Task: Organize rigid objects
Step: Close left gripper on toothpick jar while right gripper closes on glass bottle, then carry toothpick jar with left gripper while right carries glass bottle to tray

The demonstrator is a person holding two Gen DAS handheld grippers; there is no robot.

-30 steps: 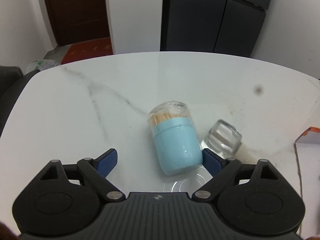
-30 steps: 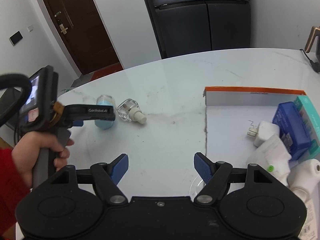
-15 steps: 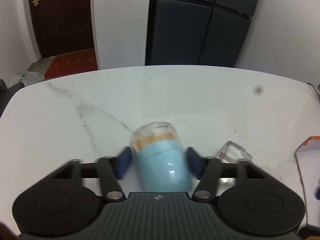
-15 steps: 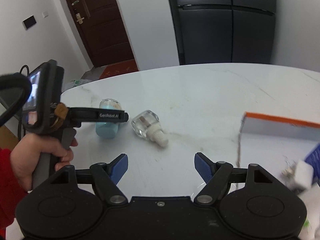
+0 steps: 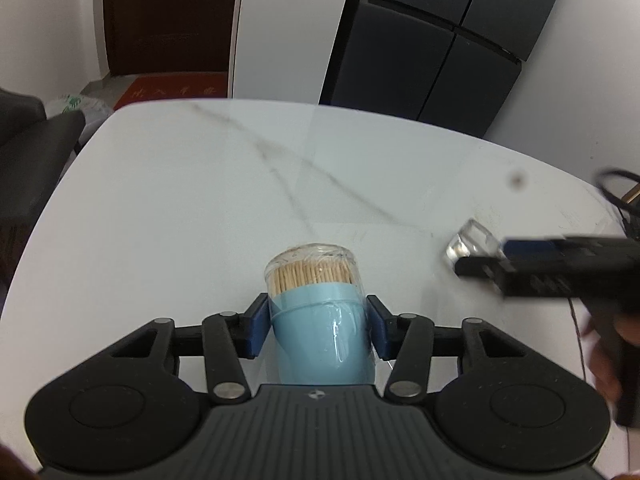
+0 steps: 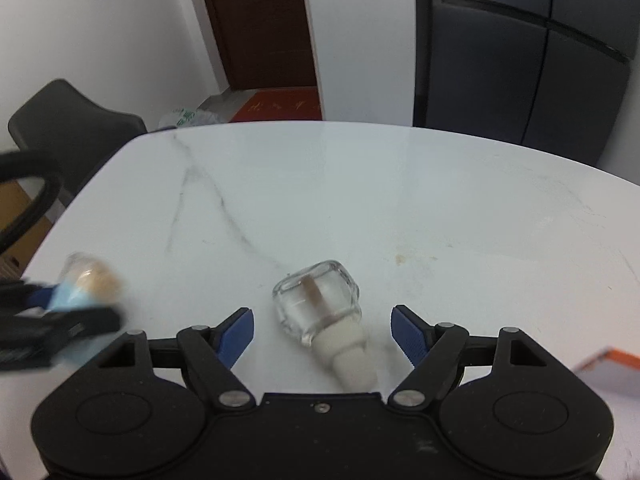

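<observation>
A light-blue toothpick holder with a clear lid sits between the blue pads of my left gripper, which is shut on it. In the right wrist view the same holder appears blurred at the left, in the left gripper. A clear glass bottle with a white cap lies on its side on the white marble table. My right gripper straddles it with its jaws opening, and the pads stand clear of the glass. The left wrist view shows the bottle at the right, with the right gripper over it.
An orange-edged box shows at the right edge of the table. A dark chair stands off the table's left end. A dark fridge and a brown door are behind. A black cable lies at the far right.
My left gripper closed on the toothpick holder and carried it left, away from the glass bottle. My right gripper swung left from the box area and came down around the bottle.
</observation>
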